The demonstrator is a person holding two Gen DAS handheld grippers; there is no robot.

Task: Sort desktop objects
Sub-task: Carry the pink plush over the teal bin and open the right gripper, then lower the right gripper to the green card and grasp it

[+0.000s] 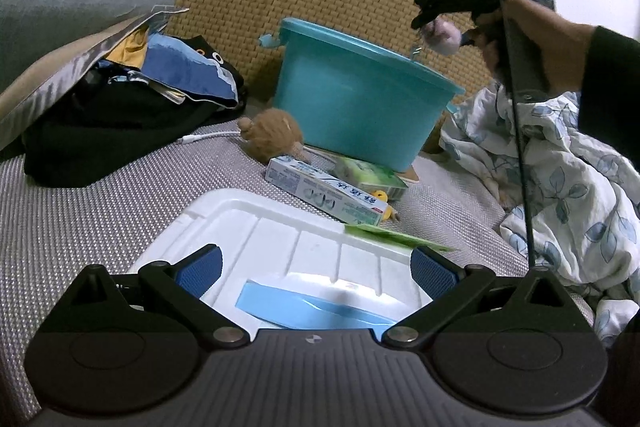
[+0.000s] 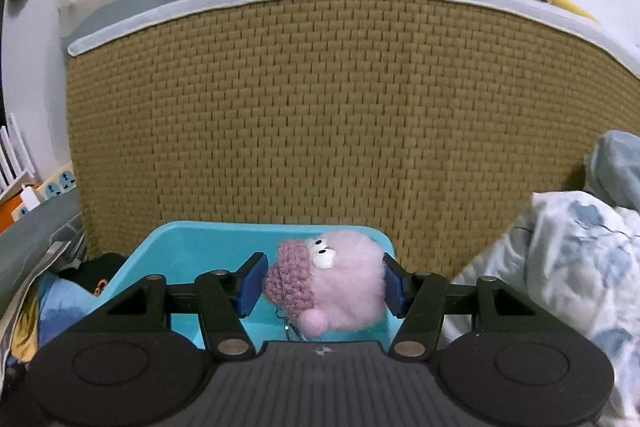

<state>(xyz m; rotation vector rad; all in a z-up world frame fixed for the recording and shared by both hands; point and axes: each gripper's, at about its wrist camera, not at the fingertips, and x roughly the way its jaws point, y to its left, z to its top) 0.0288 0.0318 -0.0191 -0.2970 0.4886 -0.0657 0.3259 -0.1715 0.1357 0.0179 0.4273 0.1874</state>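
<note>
Over teal bin (image 2: pixel 192 259): my right gripper (image 2: pixel 324 285) pinching pink fluffy toy (image 2: pixel 340 283), both pads on its sides, knitted cap toward left pad, keychain ring dangling below. Toy held in air above bin rim, woven headboard (image 2: pixel 320 127) behind. My left gripper (image 1: pixel 316 267) spread wide, nothing between pads, hovering over white lid (image 1: pixel 280 227) with blue handle (image 1: pixel 312 307). On grey mat (image 1: pixel 80 227) near bin: brown plush (image 1: pixel 272 135), toothpaste box (image 1: pixel 324 193), green packet (image 1: pixel 368 175). Floral quilt (image 1: pixel 568 187) to right.
</note>
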